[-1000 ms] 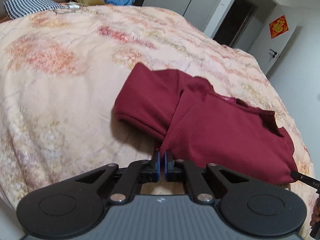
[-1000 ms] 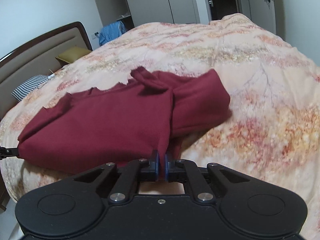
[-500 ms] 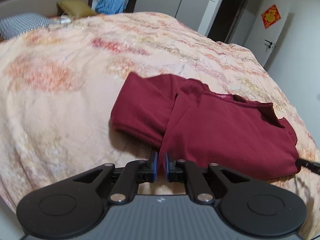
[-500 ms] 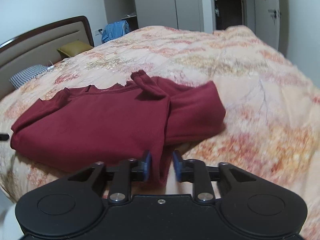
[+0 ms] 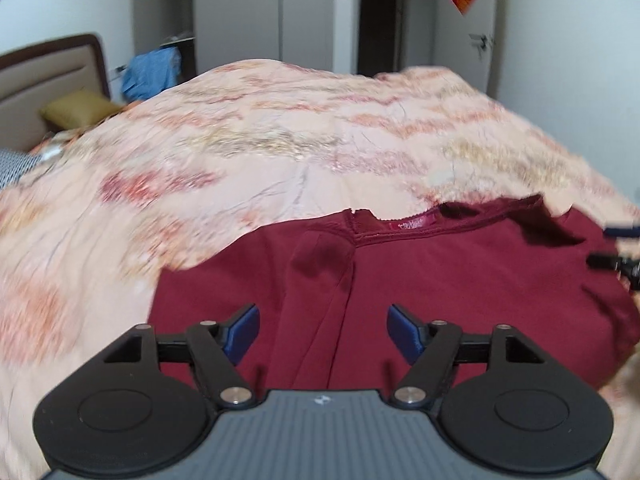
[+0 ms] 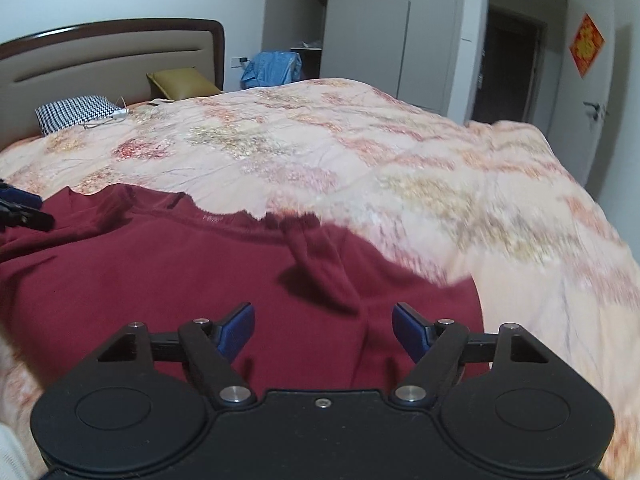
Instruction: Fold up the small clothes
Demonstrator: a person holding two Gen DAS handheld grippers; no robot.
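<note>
My left gripper has its jaws spread wide and opening, blue pads clear of the cloth, with a raised fold of the maroon top lying in the gap between them but not pinched. The right gripper is the same — jaws wide and opening, pads apart from the fabric, a crease of the top running up between them. I can see a small label at the neckline, but its writing is too blurred to read; the red square hanging on the door at the upper right of the right view carries a gold character I can't make out either. The top lies spread across the lower half of both frames on the peach floral bedspread, neckline towards the far side. In the left view the other gripper's tips poke in at the right edge — in the right view, at the left edge. Further back, upper left: the headboard, an olive cushion, a checked pillow, a blue garment by the grey wardrobe.
</note>
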